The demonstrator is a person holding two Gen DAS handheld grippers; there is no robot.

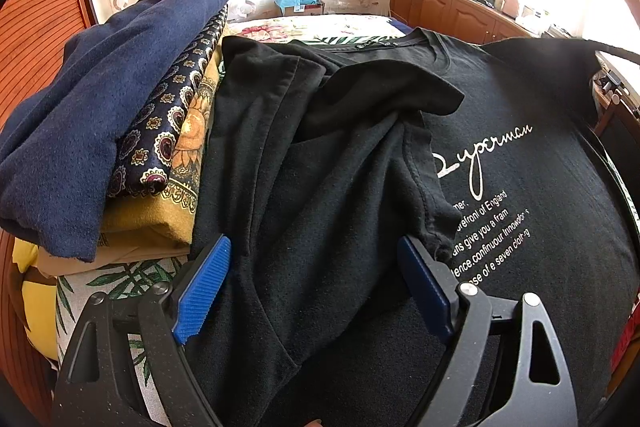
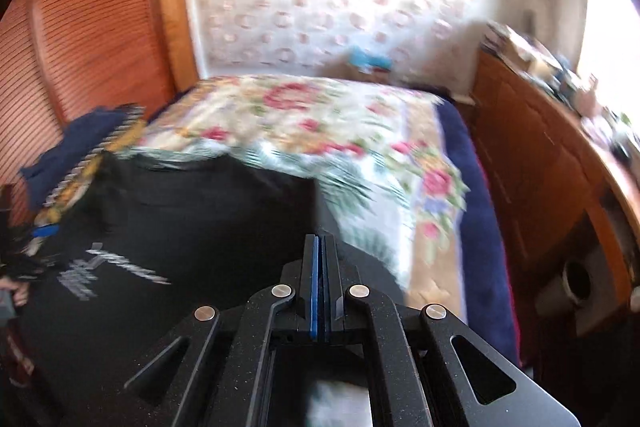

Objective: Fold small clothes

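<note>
Black printed cotton T-shirt (image 1: 520, 155) lying part-folded on a floral bedspread (image 2: 304, 115), beside a stack of folded clothes (image 1: 120, 131).

The left gripper (image 1: 316, 267) hovers spread wide over the folded-in sleeve, grasping nothing. The right gripper (image 2: 320, 247) is clenched; whether it pinches cloth cannot be told. Risk: a careless tug could undo the sleeve fold.

The bed (image 2: 320, 115) has a cover w/ pink flowers & green leaves, plus a dark blue edge on one side. A black T-shirt (image 1: 520, 147) w/ white words lies spread on it, one sleeve folded in. Just beside the shirt sits a pile of folded clothes (image 1: 100, 131): dark blue on top, then a dotted one, then yellow.
</note>
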